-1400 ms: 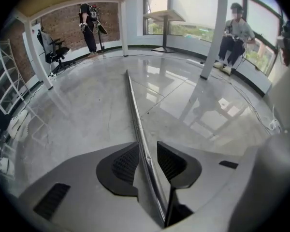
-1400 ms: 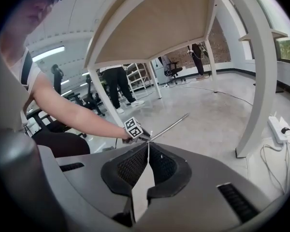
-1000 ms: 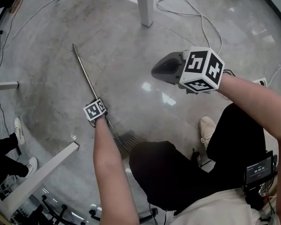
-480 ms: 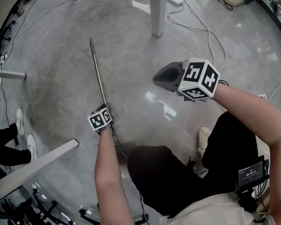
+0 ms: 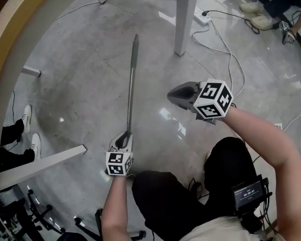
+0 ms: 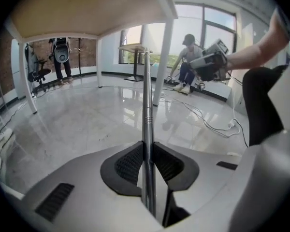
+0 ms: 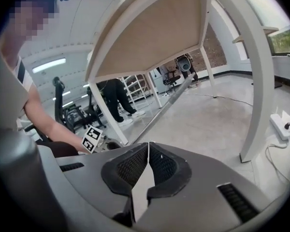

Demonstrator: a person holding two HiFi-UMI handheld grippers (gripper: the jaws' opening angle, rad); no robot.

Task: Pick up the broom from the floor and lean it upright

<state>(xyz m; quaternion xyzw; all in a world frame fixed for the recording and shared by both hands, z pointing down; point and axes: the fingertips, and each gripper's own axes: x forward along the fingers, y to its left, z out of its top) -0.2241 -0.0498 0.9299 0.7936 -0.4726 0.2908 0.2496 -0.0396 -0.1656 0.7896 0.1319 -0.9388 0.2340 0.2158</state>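
Observation:
The broom's thin metal handle (image 5: 131, 84) runs from my left gripper (image 5: 124, 136) away toward the white table leg, its grey grip end far from me. In the left gripper view the handle (image 6: 146, 95) passes straight between the ribbed pads (image 6: 130, 162), which press on it from both sides. The brush head is hidden below my arm. My right gripper (image 5: 174, 93) hovers to the right of the handle, apart from it, shut with nothing in it. From the right gripper (image 7: 148, 154) view the handle (image 7: 170, 99) slants across under the table.
A white table leg (image 5: 184, 19) stands just beyond the handle's end. Cables and a power strip (image 5: 206, 13) lie on the floor behind it. A white bar (image 5: 40, 165) crosses the lower left, near a bystander's shoes (image 5: 25, 122). Another person crouches at the far right.
My left gripper has risen and come toward me with the handle in it. The handle swung from slanting far left to pointing almost straight away. The brush head went out of sight. The right gripper stayed.

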